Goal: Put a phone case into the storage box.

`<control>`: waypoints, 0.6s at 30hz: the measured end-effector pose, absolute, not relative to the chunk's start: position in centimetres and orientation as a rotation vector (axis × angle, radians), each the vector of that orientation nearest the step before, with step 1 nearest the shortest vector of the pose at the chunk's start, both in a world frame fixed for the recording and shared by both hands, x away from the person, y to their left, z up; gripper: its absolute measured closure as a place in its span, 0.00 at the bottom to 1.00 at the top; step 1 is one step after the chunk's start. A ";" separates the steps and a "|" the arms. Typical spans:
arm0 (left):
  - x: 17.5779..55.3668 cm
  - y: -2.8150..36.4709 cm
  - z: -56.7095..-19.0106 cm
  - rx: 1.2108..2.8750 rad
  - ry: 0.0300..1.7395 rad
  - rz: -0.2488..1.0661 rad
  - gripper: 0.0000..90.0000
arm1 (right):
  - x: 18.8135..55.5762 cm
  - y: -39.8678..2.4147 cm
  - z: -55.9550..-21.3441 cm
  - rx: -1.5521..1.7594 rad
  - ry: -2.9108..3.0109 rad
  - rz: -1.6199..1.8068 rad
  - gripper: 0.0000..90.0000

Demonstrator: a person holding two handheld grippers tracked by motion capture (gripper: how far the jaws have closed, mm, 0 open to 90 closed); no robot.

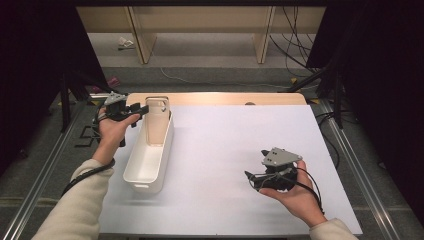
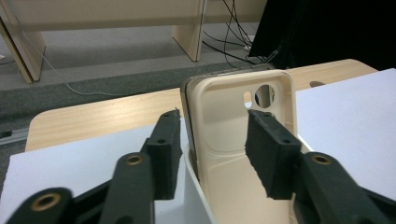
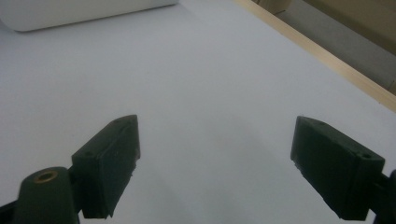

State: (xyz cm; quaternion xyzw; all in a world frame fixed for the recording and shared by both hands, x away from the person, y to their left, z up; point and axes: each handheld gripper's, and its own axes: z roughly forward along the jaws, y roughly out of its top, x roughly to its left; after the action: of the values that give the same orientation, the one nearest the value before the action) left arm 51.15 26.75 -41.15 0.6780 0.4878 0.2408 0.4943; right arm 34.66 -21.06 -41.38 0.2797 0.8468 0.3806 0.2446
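A beige phone case (image 1: 158,119) stands upright at the far end of a long white bin (image 1: 131,165), its hollow side with the round camera hole facing my left gripper (image 1: 142,111). In the left gripper view the case (image 2: 224,100) rises from the bin's rim (image 2: 190,177). My left gripper (image 2: 215,149) is open: one pad stands just off the case's left edge, and the other sits in front of its hollow face, not pressing. My right gripper (image 1: 251,178) rests low over the white table sheet at the right, open. Nothing lies between its jaws (image 3: 215,158).
The white sheet (image 1: 235,140) covers most of the wooden table (image 1: 220,98). The bin's near end shows at the top left of the right gripper view (image 3: 70,11). Dark curtains flank both sides, and cables lie on the floor beyond the table.
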 end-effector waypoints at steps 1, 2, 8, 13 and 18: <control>51.1 26.7 -41.1 1.643 1.185 0.580 0.57 | 34.7 -21.1 -41.4 0.763 2.312 1.039 0.18; 51.0 26.7 -41.0 1.643 1.186 0.581 0.55 | 34.7 -21.1 -41.4 0.763 2.312 1.038 0.18; 50.5 26.4 -40.7 1.660 1.194 0.582 0.43 | 34.7 -21.1 -41.4 0.765 2.311 1.038 0.18; 50.0 26.1 -40.4 1.679 1.185 0.583 0.36 | 34.7 -21.1 -41.4 0.765 2.312 1.038 0.18; 49.6 25.8 -40.2 1.675 1.186 0.579 0.29 | 34.7 -21.1 -41.4 0.764 2.310 1.038 0.18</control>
State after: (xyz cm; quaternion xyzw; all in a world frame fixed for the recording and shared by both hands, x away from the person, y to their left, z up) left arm 49.62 25.84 -40.17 0.6875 0.4871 0.2375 0.4835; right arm 34.65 -21.06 -41.37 0.2801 0.8465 0.3804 0.2454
